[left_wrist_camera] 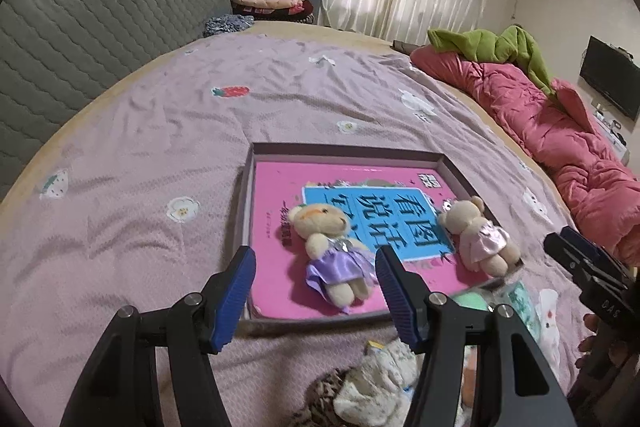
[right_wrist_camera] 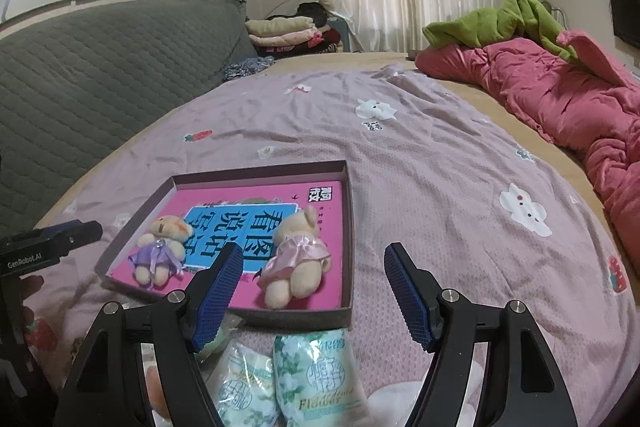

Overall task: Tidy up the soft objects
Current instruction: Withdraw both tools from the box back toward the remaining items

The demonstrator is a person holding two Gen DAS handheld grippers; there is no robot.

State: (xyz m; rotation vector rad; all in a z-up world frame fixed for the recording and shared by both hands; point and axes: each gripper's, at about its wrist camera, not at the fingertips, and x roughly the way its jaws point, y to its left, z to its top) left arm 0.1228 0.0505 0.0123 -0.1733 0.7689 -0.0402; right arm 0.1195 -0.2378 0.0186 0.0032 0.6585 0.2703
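A shallow brown box (left_wrist_camera: pixel 344 150) (right_wrist_camera: pixel 347 227) with a pink book inside lies on the bed. A bear in a purple dress (left_wrist_camera: pixel 330 247) (right_wrist_camera: pixel 160 249) and a bear in a pink dress (left_wrist_camera: pixel 478 235) (right_wrist_camera: pixel 294 259) lie in it. My left gripper (left_wrist_camera: pixel 316 291) is open and empty, just before the purple bear. My right gripper (right_wrist_camera: pixel 312 291) is open and empty, near the box's front right corner. Two green tissue packs (right_wrist_camera: pixel 280 383) lie below it. White and leopard-print cloths (left_wrist_camera: pixel 372 383) lie below the left gripper.
The lilac sheet (left_wrist_camera: pixel 160 147) covers the bed. A red quilt (right_wrist_camera: pixel 560 99) with a green blanket (right_wrist_camera: pixel 500 19) lies along the right. A grey quilted headboard (left_wrist_camera: pixel 80 19) stands at the left. Folded clothes (right_wrist_camera: pixel 284 31) are stacked at the back.
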